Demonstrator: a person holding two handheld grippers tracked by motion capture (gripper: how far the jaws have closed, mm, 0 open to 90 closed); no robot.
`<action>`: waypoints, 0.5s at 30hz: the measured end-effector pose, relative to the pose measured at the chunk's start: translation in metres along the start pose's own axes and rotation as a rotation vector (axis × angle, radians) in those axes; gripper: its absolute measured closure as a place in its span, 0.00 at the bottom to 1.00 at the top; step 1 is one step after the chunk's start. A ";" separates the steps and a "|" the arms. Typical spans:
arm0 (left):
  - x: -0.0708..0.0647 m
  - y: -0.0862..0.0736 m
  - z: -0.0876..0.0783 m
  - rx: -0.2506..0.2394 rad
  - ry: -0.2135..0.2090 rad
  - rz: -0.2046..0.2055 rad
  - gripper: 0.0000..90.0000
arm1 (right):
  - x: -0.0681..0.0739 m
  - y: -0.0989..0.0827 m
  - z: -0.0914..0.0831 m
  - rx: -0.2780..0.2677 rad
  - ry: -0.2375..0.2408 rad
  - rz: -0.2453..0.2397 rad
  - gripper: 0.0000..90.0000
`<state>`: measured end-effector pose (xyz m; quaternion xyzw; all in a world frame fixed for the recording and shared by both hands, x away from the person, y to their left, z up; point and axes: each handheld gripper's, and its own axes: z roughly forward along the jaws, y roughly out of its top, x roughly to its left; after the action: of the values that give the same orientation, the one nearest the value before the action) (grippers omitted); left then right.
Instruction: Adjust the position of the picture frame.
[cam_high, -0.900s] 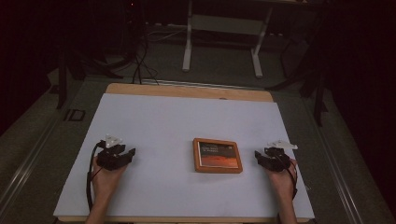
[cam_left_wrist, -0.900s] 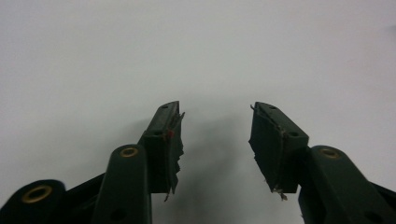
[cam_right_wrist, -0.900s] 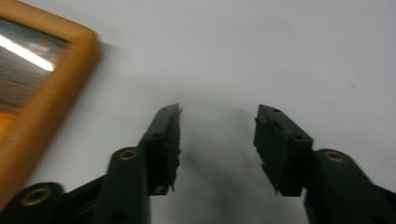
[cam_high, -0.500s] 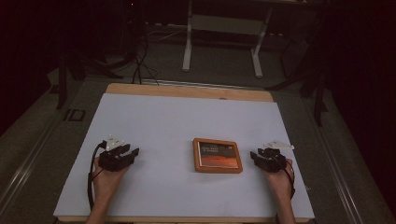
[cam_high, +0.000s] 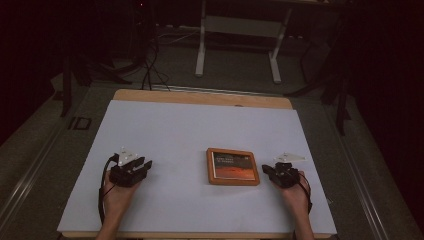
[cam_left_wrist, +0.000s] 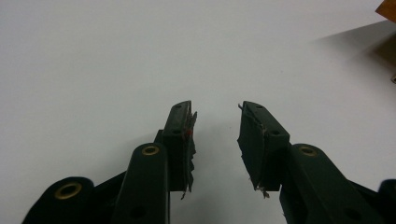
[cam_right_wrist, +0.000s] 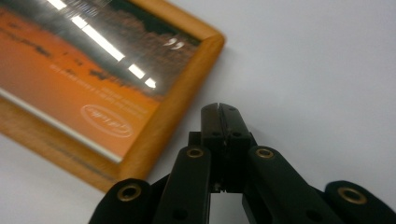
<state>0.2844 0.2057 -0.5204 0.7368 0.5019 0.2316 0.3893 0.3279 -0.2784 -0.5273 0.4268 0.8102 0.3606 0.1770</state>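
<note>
where the camera looks down from above, a white bench (cam_high: 200, 130) with a strip of bare wood along its far edge carries one thing: a wooden picture frame (cam_high: 233, 166) lying flat, right of the middle, with an orange and dark print under its glass. the left gripper (cam_high: 145, 165) sits well apart from the frame at the left of the bench, held in the person's left hand (cam_high: 117, 192), a black cable looping from it toward the near edge. the right gripper (cam_high: 265, 170) is just beside the frame's right edge, its tip pointing at that edge, with the right hand (cam_high: 296, 195) behind it. past the bench, on the dim floor, stand the grey legs of a metal stand (cam_high: 237, 30) and some loose cables (cam_high: 150, 65).

along the left gripper (cam_left_wrist: 217, 116), the jaws stand released with a clear gap and bare white bench between them; their pads look frayed at the edges. a corner of the frame (cam_left_wrist: 387, 9) shows at the top right, far from the tips.

along the right gripper (cam_right_wrist: 219, 108), the jaws are clenched together, pad against pad, gripping nothing. the frame (cam_right_wrist: 173, 116) lies just to their left, its wooden corner close beside the tips; whether they touch the wood i cannot tell. ceiling lights glare off the glass.
</note>
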 end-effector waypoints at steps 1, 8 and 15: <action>-0.001 0.000 0.000 0.001 -0.006 0.001 0.72 | 0.002 -0.001 0.001 0.007 0.007 -0.002 1.00; -0.012 0.001 -0.001 0.004 -0.046 0.024 0.75 | 0.010 -0.001 0.004 0.035 0.031 -0.028 1.00; -0.018 0.002 -0.001 0.008 -0.085 0.043 0.81 | 0.011 -0.006 -0.001 0.056 0.065 -0.032 1.00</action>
<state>0.2775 0.1888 -0.5172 0.7583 0.4698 0.2062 0.4022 0.3179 -0.2723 -0.5305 0.4066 0.8320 0.3488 0.1443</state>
